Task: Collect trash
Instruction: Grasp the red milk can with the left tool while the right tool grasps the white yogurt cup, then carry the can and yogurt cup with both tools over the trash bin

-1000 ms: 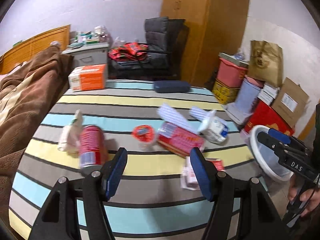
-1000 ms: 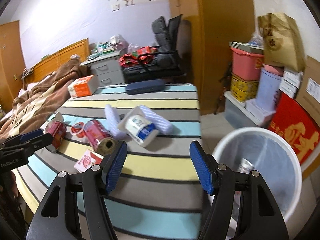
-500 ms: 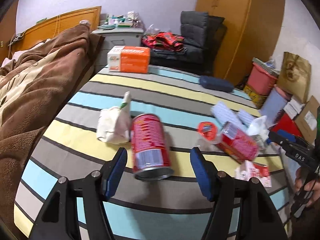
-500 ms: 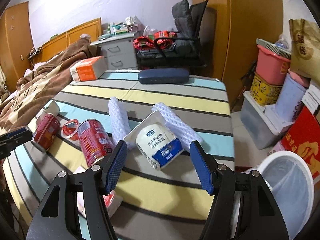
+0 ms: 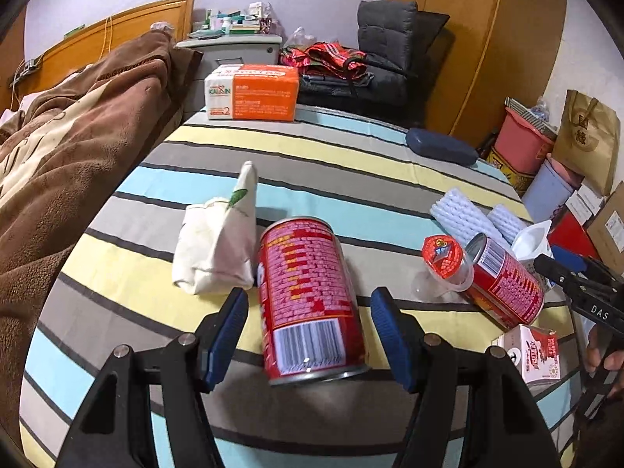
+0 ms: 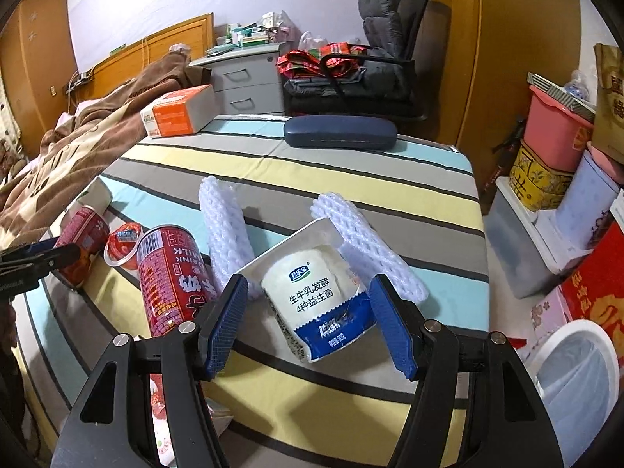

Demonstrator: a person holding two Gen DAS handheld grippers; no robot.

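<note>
My left gripper [image 5: 310, 335] is open, its pads on either side of a red can [image 5: 308, 300] lying on the striped table, apart from it. A crumpled white paper bag [image 5: 218, 245] lies left of the can. My right gripper [image 6: 310, 331] is open around a white and blue yogurt cup [image 6: 319, 308] lying on its side. A second red can [image 6: 171, 273], a jelly cup [image 6: 123, 247] and two white foam nets [image 6: 224, 222] lie nearby. The white trash bin [image 6: 577, 374] stands on the floor at the lower right.
An orange box [image 5: 253, 93] and a dark blue case [image 5: 440, 146] sit at the table's far end. A small milk carton [image 5: 534, 355] lies near the right edge. A bed with a brown blanket [image 5: 58, 148] is on the left. Boxes and bags [image 6: 561, 148] are stacked on the right.
Both grippers have moved forward and lower: the left one now straddles the red can, the right one now straddles the yogurt cup. Both stayed open.
</note>
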